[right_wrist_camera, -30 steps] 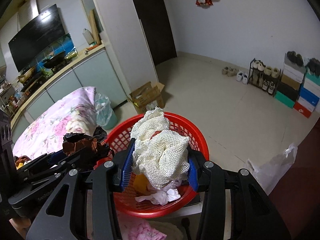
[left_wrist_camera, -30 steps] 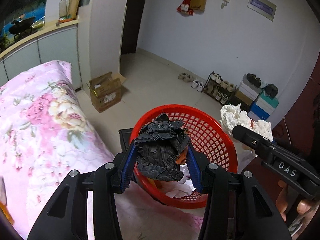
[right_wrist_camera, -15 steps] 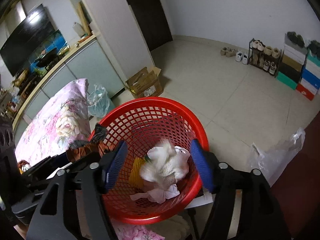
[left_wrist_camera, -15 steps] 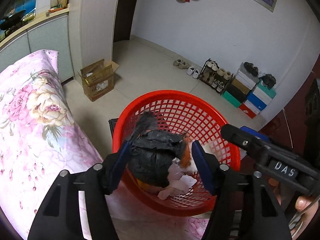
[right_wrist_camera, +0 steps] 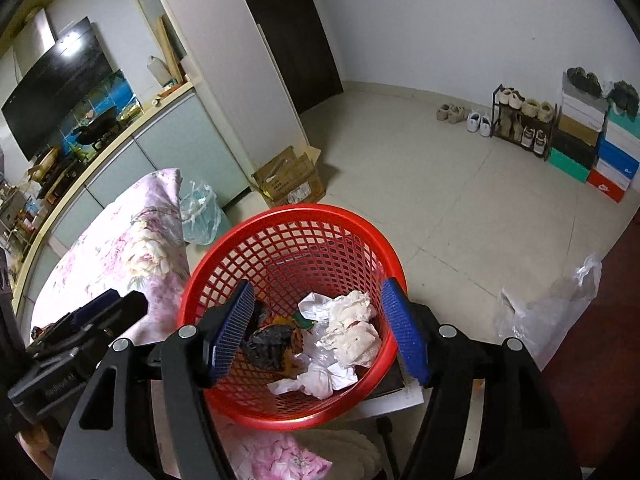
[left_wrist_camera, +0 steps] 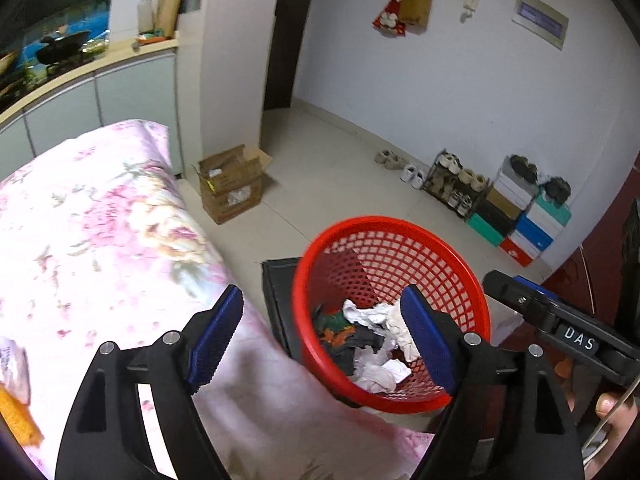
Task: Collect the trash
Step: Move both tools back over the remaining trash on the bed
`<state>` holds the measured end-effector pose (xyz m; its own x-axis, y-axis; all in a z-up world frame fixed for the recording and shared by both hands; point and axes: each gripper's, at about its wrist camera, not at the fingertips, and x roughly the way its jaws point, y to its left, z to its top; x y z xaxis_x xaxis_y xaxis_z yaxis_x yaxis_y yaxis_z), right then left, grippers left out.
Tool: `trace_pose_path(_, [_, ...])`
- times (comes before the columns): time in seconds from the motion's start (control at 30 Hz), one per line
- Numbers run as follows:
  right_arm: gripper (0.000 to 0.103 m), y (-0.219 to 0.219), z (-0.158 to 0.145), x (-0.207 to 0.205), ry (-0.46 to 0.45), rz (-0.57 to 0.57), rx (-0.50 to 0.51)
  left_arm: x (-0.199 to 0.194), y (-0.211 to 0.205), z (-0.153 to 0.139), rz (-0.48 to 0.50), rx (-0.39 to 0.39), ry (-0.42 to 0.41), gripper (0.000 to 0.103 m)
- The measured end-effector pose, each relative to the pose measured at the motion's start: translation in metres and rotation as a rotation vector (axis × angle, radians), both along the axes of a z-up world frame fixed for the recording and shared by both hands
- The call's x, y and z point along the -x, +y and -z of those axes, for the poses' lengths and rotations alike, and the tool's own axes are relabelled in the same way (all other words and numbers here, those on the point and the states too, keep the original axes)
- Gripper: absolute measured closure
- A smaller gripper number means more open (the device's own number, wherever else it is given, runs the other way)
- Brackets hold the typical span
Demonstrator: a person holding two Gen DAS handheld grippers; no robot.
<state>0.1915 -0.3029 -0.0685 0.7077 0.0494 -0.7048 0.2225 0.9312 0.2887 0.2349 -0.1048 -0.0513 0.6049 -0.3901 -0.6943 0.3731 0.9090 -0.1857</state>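
Observation:
A red mesh basket (left_wrist_camera: 436, 236) (right_wrist_camera: 280, 216) stands beside the flowered pink bed. Inside lie a crumpled black bag (right_wrist_camera: 266, 346), a white net wad (right_wrist_camera: 354, 334) and white paper scraps (left_wrist_camera: 370, 372). My left gripper (left_wrist_camera: 322, 338) is open and empty, above the bed edge and the basket's left rim. My right gripper (right_wrist_camera: 318, 330) is open and empty, straddling the basket from above. The right gripper's body (left_wrist_camera: 560, 324) shows in the left wrist view, the left gripper's body (right_wrist_camera: 76, 340) in the right wrist view.
The bed (left_wrist_camera: 100, 232) with a pink flowered cover fills the left. A cardboard box (left_wrist_camera: 230, 182) and a shoe rack (left_wrist_camera: 456, 184) with stacked shoe boxes (left_wrist_camera: 520, 216) stand on the tiled floor. A clear plastic bag (right_wrist_camera: 548, 312) lies right of the basket.
Both grippers opened. The black bag fell from the left one and the white net wad from the right one into the red basket. The left gripper drew back and left.

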Motion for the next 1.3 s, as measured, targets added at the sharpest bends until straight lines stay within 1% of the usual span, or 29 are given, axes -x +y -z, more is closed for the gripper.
trace_pose_path(0.13, [0.039, 0.005, -0.007, 0.006, -0.032, -0.007, 0.026, 0.009, 0.016, -0.009, -0.035, 0.009, -0.026, 0.025])
trace_pose_path(0.43, [0.038, 0.024, -0.017, 0.018, -0.086, -0.036, 0.054, 0.027, 0.046, -0.021, -0.103, 0.022, -0.052, 0.024])
trace_pose_path(0.53, [0.037, 0.034, -0.021, 0.022, -0.103, -0.063, 0.064, 0.034, 0.054, -0.022, -0.121, 0.021, -0.06, 0.024])
trace_pose_path(0.63, [0.033, 0.045, -0.025, 0.025, -0.12, -0.088, 0.072, 0.04, 0.063, -0.024, -0.139, 0.031, -0.06, 0.024])
trace_pose_path(0.77, [0.033, 0.063, -0.03, 0.027, -0.138, -0.134, 0.088, 0.048, 0.08, -0.025, -0.17, 0.04, -0.059, 0.024])
trace_pose_path(0.83, [0.032, 0.072, -0.032, 0.029, -0.146, -0.154, 0.087, 0.053, 0.09, -0.026, -0.2, 0.037, -0.061, 0.024])
trace_pose_path(0.87, [0.028, 0.077, -0.032, 0.03, -0.152, -0.164, 0.086, 0.057, 0.098, -0.026, -0.217, 0.04, -0.061, 0.024])
trace_pose_path(0.93, [0.026, 0.088, -0.033, 0.031, -0.165, -0.184, 0.082, 0.061, 0.109, -0.026, -0.239, 0.048, -0.06, 0.023])
trace_pose_path(1.3, [0.026, 0.156, -0.033, 0.03, -0.164, -0.334, 0.091, 0.094, 0.193, -0.026, -0.398, 0.056, -0.055, 0.022])
